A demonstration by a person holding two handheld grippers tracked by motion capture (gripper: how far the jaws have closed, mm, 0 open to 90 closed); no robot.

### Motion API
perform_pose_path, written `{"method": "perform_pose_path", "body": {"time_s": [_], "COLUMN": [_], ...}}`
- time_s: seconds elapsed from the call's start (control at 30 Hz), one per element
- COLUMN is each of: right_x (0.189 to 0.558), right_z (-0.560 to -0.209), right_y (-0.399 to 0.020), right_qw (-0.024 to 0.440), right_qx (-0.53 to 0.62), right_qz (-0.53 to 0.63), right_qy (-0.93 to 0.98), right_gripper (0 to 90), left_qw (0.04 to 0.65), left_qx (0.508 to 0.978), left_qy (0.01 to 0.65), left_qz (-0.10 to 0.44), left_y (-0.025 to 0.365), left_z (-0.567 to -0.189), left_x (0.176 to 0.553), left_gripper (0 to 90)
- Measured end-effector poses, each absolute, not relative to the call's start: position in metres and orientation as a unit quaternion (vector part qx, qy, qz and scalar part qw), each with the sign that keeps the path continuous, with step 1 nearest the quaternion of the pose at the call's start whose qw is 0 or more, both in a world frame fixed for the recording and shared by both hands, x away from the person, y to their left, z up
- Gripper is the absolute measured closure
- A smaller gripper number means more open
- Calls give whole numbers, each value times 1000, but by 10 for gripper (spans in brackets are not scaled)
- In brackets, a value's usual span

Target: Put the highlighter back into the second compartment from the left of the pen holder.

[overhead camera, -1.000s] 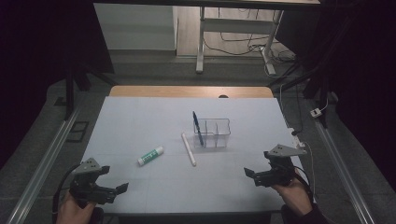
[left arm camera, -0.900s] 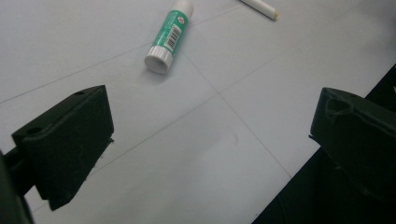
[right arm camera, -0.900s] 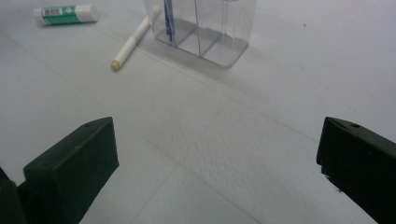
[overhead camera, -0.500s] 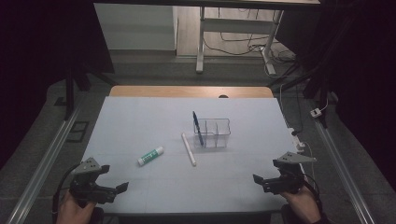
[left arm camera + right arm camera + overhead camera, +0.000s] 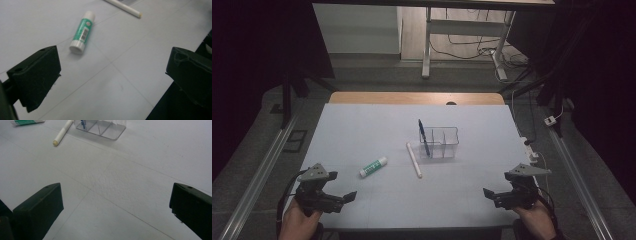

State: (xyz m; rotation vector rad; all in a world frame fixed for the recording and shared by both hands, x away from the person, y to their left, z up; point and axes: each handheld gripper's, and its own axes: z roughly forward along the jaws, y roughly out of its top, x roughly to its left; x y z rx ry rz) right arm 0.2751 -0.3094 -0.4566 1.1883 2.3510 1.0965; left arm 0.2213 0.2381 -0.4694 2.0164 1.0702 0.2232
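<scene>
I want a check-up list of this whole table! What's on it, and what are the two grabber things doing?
Surface: pale table, flat, with faint seams.
Job's things: green glue stick lying flat; white pen lying flat beside the clear organizer; blue pen leaning in the organizer's left end.
Clutter: nothing seen.
Tools: left tool and right tool at the near edge, both open, holding nothing.
Cables: black cable trailing behind the left hand; loose wires on the floor beyond the table.
Surroundings: metal frame legs beyond the table, dark sides.
</scene>
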Motion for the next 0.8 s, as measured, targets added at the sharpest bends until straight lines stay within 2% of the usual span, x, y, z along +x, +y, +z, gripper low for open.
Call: {"method": "perform_pose_path", "body": {"time_s": [0.43,0.8], "right_x": [276,276], "right_z": [-457,-458], "right_y": [-308,-307], "right_qw": [140,138], "right_qx": [408,405], "right_qz": [373,370], "right_qy": [821,825], "right_gripper": [0,0], "left_qw": [418,397], "left_qx": [814,830], "left_qy": [397,384], "left_qz": [73,76], "left_y": [202,172], "left_z": [-471,-471], "left_x": [252,278], "left_gripper": [0,0]}}
